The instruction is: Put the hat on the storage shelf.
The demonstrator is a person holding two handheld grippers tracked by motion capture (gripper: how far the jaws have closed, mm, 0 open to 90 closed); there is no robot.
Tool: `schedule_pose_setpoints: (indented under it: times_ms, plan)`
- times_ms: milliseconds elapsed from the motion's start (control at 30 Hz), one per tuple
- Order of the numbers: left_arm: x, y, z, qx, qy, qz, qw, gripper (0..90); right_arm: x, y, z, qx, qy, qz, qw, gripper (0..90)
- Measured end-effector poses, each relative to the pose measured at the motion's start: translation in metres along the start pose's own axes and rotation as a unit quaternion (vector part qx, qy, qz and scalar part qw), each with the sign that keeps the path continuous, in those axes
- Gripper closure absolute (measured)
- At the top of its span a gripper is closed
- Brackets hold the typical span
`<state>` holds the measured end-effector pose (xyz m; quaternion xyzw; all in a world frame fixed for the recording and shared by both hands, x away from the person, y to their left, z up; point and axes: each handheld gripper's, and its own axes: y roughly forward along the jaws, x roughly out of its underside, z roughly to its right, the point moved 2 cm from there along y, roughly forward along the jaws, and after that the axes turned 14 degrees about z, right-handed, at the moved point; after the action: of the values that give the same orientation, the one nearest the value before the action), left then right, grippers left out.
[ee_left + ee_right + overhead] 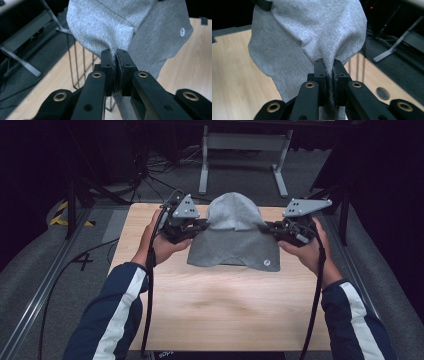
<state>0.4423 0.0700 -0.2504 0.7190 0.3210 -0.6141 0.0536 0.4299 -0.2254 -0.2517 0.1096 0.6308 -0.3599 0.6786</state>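
In the left gripper view, the left gripper (pixel 117 56) is pinching a fold of the grey garment (pixel 140 30) between its two black jaws, which are standing almost together with only the thin cloth squeezed between the pads. Just beyond the jaw tips the cloth is fanning out upward and to both sides, and a small round white label (pixel 182 32) is sitting on it up and to the right of the jaws. Below and behind the hanging cloth the wooden table (pixel 197 67) is lying, and to the left of the jaws a wire rack (pixel 80 67) is standing at the table's edge.

In the right gripper view, the right gripper (pixel 328 62) is likewise clamping a gathered edge of the same garment (pixel 307 32), its jaws closed on the cloth, which is rising and spreading out just above the tips. The table (pixel 234 82) is showing to the left of the jaws.

In the high view, the left gripper (pixel 200 226) and the right gripper (pixel 270 227) are holding the garment (pixel 234 240) by its two sides, so that it is hanging stretched between them above the table (pixel 225 305), with its rounded hood part standing up past the jaws on the far side.
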Motion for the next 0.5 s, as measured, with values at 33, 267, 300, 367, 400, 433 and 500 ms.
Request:
schedule_pose_setpoints:
  times_ms: [33,267,300,367,400,433,500]
  plan:
    - [-0.004,0.001,-0.003,0.000,-0.001,0.003,1.0000,85.0,-0.006,0.000,0.006,0.008,-0.003,0.003,1.0000,84.3]
    - [-0.033,0.016,-0.028,-0.019,0.000,0.007,0.9998,85.1,-0.032,0.003,0.035,0.040,-0.006,0.011,0.9991,84.3]
    - [-0.035,0.017,-0.031,-0.020,0.002,0.007,0.9998,85.1,-0.036,0.004,0.040,0.043,-0.001,0.016,0.9989,84.4]
    - [-0.040,0.021,-0.039,-0.025,-0.004,0.011,0.9996,85.1,-0.042,0.005,0.047,0.052,-0.004,0.019,0.9985,84.4]
    - [-0.042,0.022,-0.043,-0.026,-0.005,0.010,0.9996,85.1,-0.044,0.006,0.050,0.053,-0.001,0.021,0.9984,84.4]
    - [-0.043,0.024,-0.046,-0.030,-0.004,0.008,0.9995,85.1,-0.045,0.008,0.052,0.056,0.000,0.023,0.9982,84.4]
    - [-0.045,0.026,-0.052,-0.035,-0.008,0.011,0.9993,85.1,-0.047,0.012,0.057,0.060,0.001,0.023,0.9979,84.4]
